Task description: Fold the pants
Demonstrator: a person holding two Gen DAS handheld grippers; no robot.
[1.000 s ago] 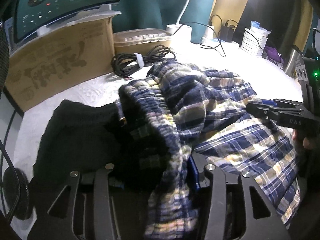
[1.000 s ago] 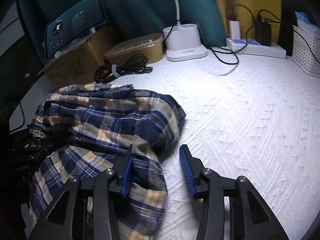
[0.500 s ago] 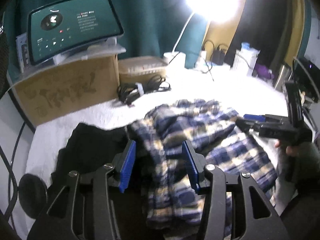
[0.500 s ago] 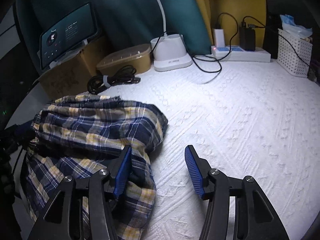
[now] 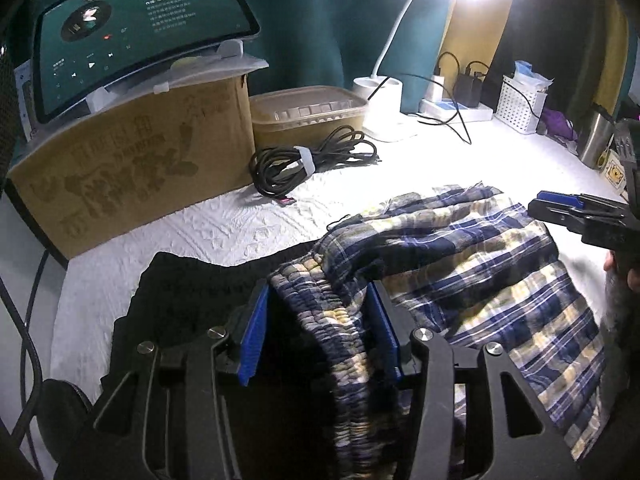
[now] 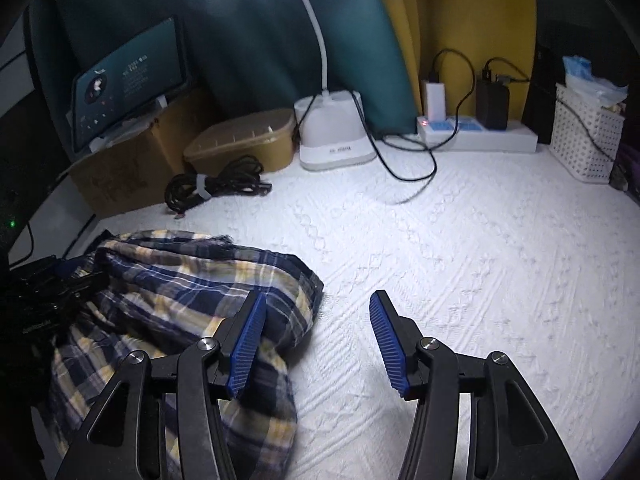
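Gathering the navy, yellow and white plaid flannel pants [image 5: 460, 264] into a tidy fold calls for a firm hold on the elastic waistband first. In the left wrist view, low in the frame, the left gripper [image 5: 318, 332] has its jaws about half apart, with the ruched waistband running up between the blue ribbed pads [image 5: 254, 336]; the cloth looks loosely draped there, not pinched, so I judge no grip is made. A good move would close on the waistband's full thickness, clear of the black garment [image 5: 192, 296] lying just left and partly beneath.

In the right wrist view, the right gripper [image 6: 316, 336] at bottom centre has its jaws parted and nothing between them: the left pad overlaps the bundle's edge, the right hangs over the white textured surface [image 6: 460, 248]. It would do best to take the loose hem, so both hands can spread the crumpled cloth flat.

Farther off, upper left, a coiled black cable [image 5: 312, 160] and a brown cardboard box [image 5: 132, 176] stand well apart from the pants.
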